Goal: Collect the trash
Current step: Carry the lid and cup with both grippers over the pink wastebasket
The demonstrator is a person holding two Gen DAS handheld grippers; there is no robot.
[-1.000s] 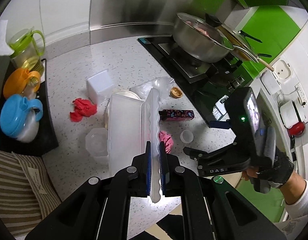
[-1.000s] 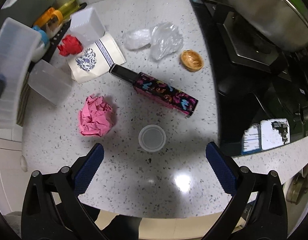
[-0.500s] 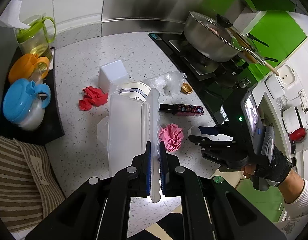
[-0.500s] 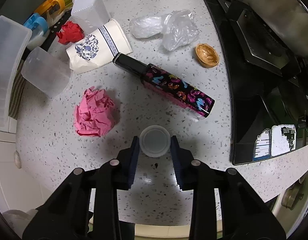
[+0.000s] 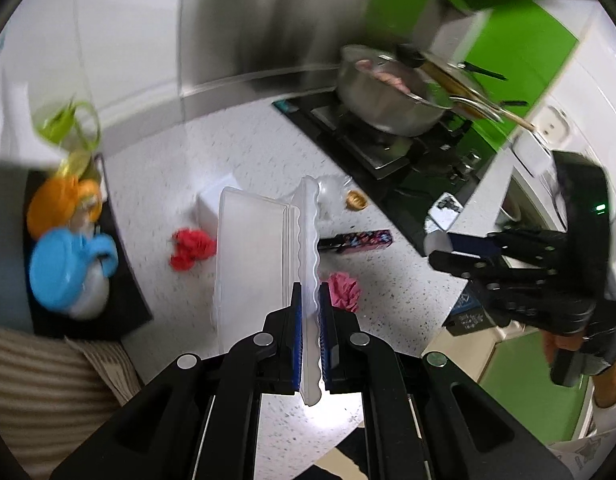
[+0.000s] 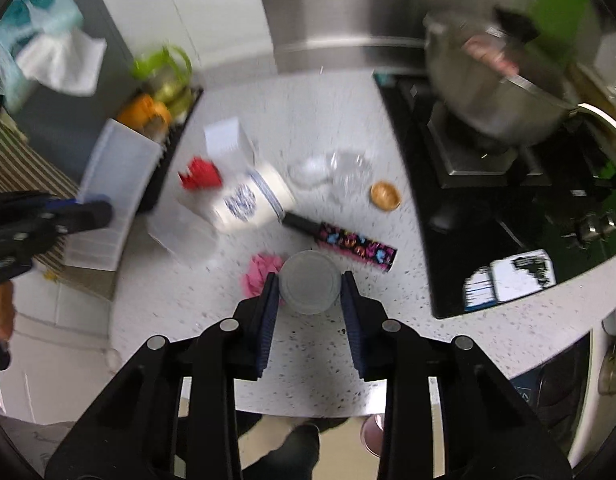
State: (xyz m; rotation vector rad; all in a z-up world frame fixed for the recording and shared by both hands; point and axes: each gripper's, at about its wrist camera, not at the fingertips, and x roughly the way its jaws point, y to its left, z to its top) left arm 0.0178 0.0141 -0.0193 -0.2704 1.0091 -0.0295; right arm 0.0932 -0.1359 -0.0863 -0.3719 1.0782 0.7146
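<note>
My left gripper is shut on the wavy rim of a clear plastic clamshell box, held edge-up over the counter; the same box shows at the left of the right wrist view. My right gripper is shut on a small clear plastic cup, lifted off the speckled counter. Below lie a pink paper ball, a patterned black tube, a red paper wad, a white paper cup with a blue print, crumpled clear bags and a brown nutshell.
A black stove with a steel pot fills the right side. A white box stands behind the red wad. Green, orange and blue jugs sit on a black tray at the left. A person's gloved hand holds the right gripper.
The right gripper closed on the small clear cup and lifted it off the counter. Both grippers rose, so the counter looks farther away; the left one kept its hold on the box.
</note>
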